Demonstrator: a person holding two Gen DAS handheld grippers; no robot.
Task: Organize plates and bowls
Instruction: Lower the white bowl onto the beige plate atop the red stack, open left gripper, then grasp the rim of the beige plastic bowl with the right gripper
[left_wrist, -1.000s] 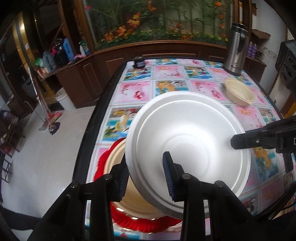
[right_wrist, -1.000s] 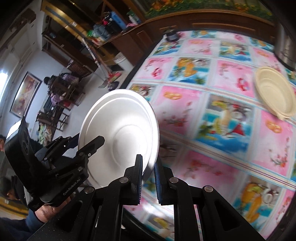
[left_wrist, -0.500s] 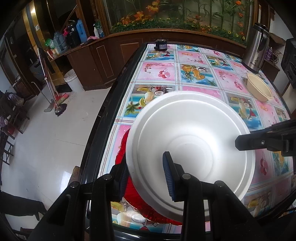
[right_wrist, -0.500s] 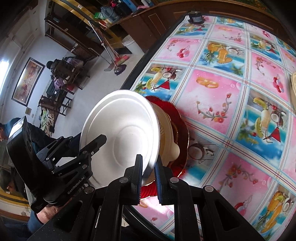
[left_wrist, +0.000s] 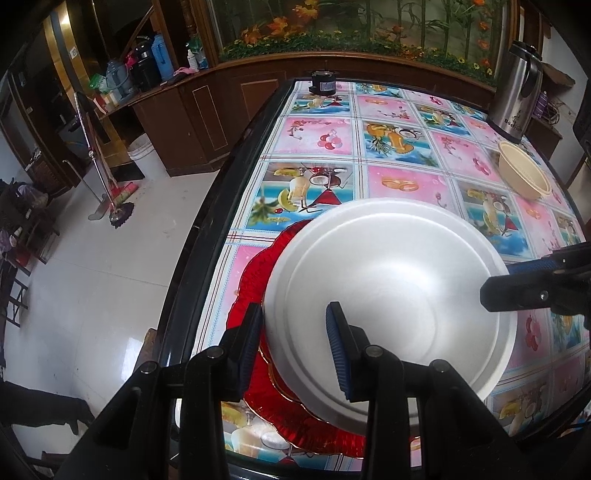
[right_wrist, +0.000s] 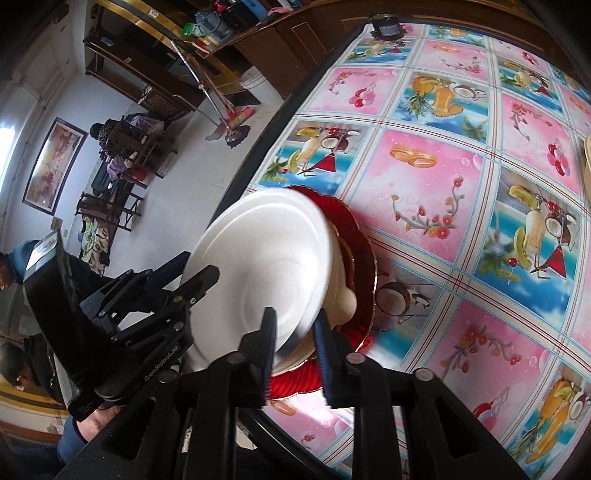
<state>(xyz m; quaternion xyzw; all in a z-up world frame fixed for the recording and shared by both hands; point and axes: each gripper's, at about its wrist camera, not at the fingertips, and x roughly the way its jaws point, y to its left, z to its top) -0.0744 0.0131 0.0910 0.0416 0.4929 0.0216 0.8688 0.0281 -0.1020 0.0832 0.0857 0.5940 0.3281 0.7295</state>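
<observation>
White bowl (left_wrist: 388, 288) lowered onto red plate (left_wrist: 251, 273), upside-down

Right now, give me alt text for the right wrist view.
A white bowl, upside down, sits over a red plate at the table edge. The right tool straddles its rim, jaws just opening; the left tool is at the opposite rim.

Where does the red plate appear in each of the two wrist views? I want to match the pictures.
Left wrist view: the red plate is lower centre-left, mostly hidden under the white plate, near the table's left edge.
Right wrist view: it is at centre, peeking out right of the white plate.
Shared landmark: the small black device at the table's far end.
</observation>
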